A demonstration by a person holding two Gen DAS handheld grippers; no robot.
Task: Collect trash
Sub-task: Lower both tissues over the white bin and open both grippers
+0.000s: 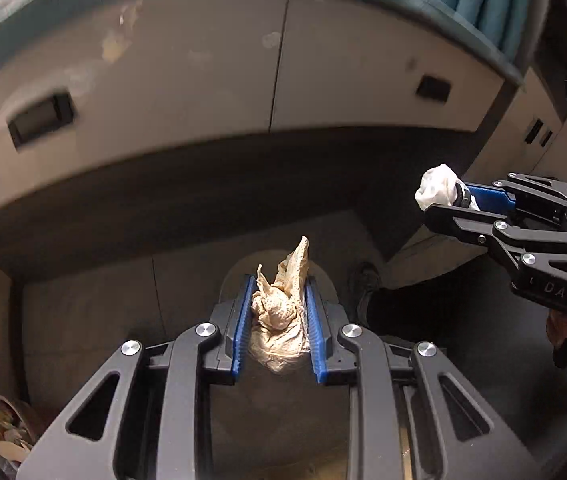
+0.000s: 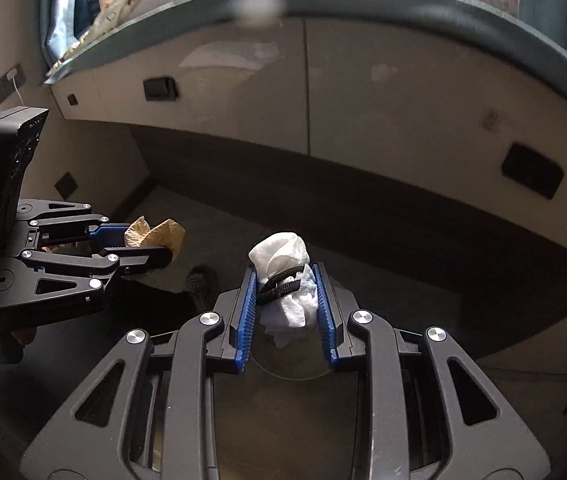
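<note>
The brown napkin (image 1: 279,316) sits crumpled between the blue pads of the left gripper (image 1: 279,320), clamped and held in the air above the dark floor (image 1: 103,320). The white tissue (image 2: 287,284), with a black cord (image 2: 279,286) across it, is pinched the same way in the right gripper (image 2: 287,300). Both loads are soft, so I judge a steady squeeze and level carrying matter most until a bin is reached; none is clearly visible here. Ahead runs a bed base (image 1: 203,72) with recessed handles; a shoe (image 1: 365,280) lies below, and litter (image 1: 7,428) shows at the lower left.
</note>
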